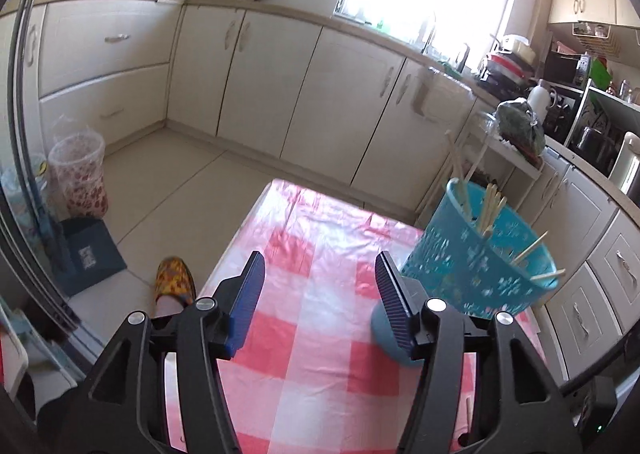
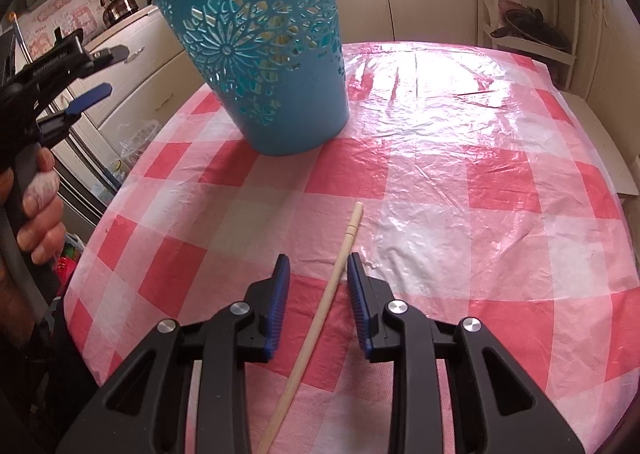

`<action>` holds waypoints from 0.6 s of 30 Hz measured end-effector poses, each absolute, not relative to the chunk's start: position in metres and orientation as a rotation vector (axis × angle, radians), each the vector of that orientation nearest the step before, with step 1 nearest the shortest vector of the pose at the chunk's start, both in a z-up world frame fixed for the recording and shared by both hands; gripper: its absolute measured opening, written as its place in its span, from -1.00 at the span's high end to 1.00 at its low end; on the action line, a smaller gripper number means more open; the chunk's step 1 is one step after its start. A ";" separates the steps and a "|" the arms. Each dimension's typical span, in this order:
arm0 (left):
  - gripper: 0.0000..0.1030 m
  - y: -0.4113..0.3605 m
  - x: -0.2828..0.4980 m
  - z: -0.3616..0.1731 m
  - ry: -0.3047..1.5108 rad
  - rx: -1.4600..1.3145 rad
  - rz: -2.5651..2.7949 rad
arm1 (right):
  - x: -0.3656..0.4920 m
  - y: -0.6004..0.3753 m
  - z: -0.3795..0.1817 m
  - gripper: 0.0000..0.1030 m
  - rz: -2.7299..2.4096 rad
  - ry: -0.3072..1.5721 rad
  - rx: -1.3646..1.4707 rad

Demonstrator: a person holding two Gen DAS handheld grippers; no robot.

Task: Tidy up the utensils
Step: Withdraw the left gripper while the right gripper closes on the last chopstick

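Fingers of your right gripper [image 2: 318,268] stand spread to either side of a single wooden chopstick [image 2: 316,324], which lies flat on the red-and-white checked tablecloth [image 2: 500,182]; the right pad [image 2: 357,296] appears just beside the stick, though contact cannot be confirmed from this angle. Beyond it stands the turquoise perforated basket [image 2: 280,94], upright on the cloth. Your left gripper [image 1: 320,276] is held above the table with its fingers wide apart, gripping nothing. In the left wrist view the basket [image 1: 480,270] sits just right of the right finger and holds several chopsticks [image 1: 490,210], leaning against its rim
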State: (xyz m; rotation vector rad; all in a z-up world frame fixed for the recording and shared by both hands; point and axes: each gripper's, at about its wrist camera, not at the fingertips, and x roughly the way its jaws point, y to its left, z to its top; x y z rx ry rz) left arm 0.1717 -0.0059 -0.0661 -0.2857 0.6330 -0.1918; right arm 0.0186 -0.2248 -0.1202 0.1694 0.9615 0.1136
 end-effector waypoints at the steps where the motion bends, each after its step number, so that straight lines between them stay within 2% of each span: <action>1: -0.06 -0.006 0.172 -0.075 0.653 -0.289 -0.193 | 0.020 -0.221 -0.120 0.49 0.104 0.965 0.140; 5: -0.09 -0.010 0.172 -0.102 0.727 -0.305 -0.217 | 0.023 -0.207 -0.120 0.73 0.163 0.985 0.028; 14: -0.21 -0.004 0.171 -0.137 0.812 -0.336 -0.219 | 0.030 -0.202 -0.119 0.73 0.165 1.060 -0.048; 18: -0.26 -0.004 0.173 -0.141 0.830 -0.341 -0.223 | 0.032 -0.211 -0.120 0.85 0.190 1.064 0.055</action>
